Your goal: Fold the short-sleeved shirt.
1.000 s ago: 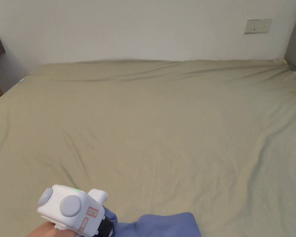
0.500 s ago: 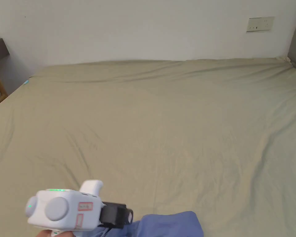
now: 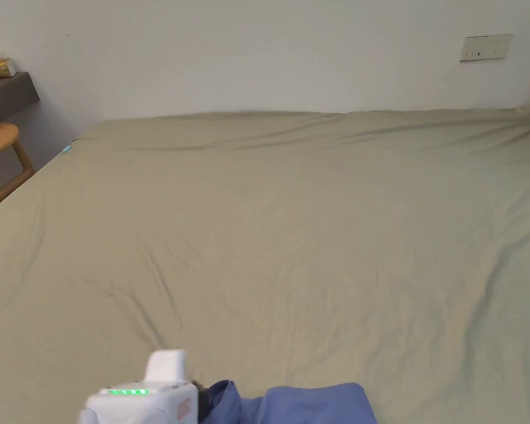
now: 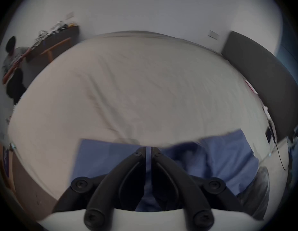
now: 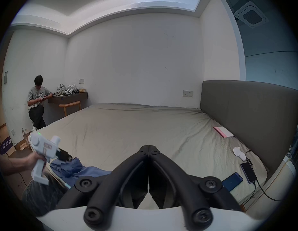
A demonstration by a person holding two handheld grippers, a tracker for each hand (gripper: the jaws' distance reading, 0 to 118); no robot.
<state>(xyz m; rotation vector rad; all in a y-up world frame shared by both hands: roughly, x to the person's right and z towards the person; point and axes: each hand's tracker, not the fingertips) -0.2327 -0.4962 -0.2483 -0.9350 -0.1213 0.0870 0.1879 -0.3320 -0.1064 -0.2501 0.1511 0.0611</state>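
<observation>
Right now the blue shirt [image 3: 308,404] lies bunched at the near edge of the bed [image 3: 291,232], its long axis running side to side along that edge, not out toward the far wall. It looks crumpled, not yet spread or folded.

Of the 2 tongs, the left gripper [image 4: 148,149] is much the nearer: in the right gripper view it sits at the shirt's left end, right over the rumpled cloth. Its jaws stand almost together, with only a thin slit between the tips. Blue cloth shows below and around them, but whether any is pinched between them I cannot tell; that view is blurred.

The right gripper [image 5: 148,147] has its jaws fully together, gripping nothing, and points out over the bare sheet, with the shirt lying off to its left.

My guess is that spreading the shirt comes next, so the right gripper would need to swing left to the other end.
</observation>
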